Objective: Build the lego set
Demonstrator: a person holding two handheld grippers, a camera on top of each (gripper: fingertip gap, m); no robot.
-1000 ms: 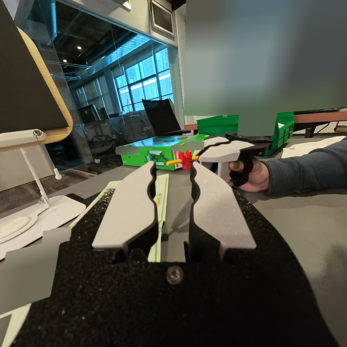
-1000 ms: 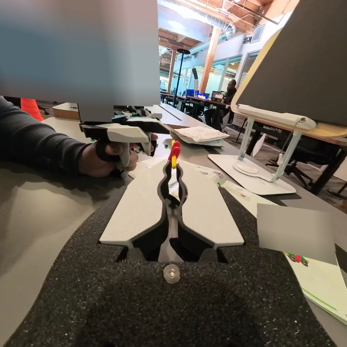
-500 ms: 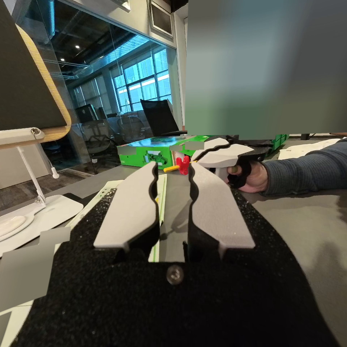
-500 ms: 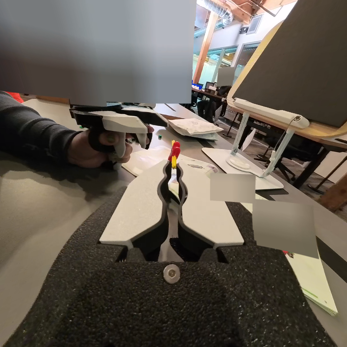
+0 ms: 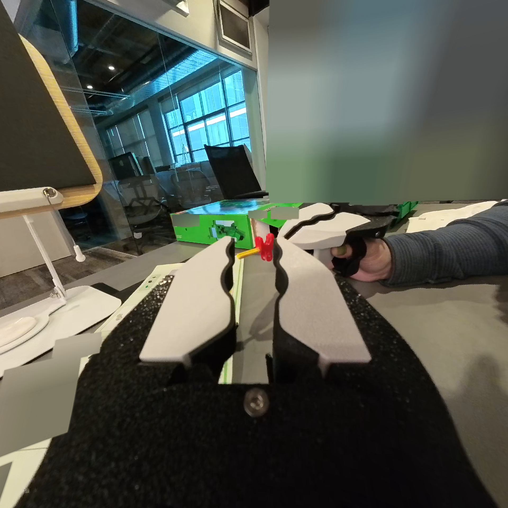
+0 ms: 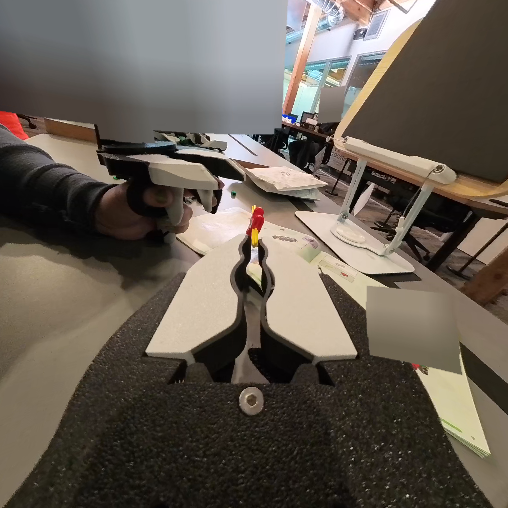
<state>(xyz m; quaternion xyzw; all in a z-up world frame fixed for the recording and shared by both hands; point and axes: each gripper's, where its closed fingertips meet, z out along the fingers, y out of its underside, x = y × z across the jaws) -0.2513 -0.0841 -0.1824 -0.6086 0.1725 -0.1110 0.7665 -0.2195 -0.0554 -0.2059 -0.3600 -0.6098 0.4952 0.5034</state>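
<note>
My right gripper (image 6: 253, 240) is shut on a small Lego piece (image 6: 255, 224), a red connector on a yellow axle, held above the grey table. In the left wrist view the red connector (image 5: 264, 247) and its yellow axle (image 5: 245, 254) sit between my left gripper's open fingertips, with the right gripper (image 5: 284, 235) coming in from the right. My left gripper (image 5: 254, 243) is open and empty. It also shows in the right wrist view (image 6: 229, 181), held by a hand at the left.
A green Lego box (image 5: 214, 228) lies behind the grippers. An instruction booklet (image 6: 343, 272) lies under them. A white stand with a dark board (image 6: 357, 247) is at the side. Parts bags (image 6: 283, 178) and a small green piece (image 6: 233, 194) lie farther back. The gap from one gripper's tips to the other's is roughly 6 cm.
The right gripper has brought the red and yellow piece lower and closer, in between my left gripper's fingertips. Both grippers keep their states.
</note>
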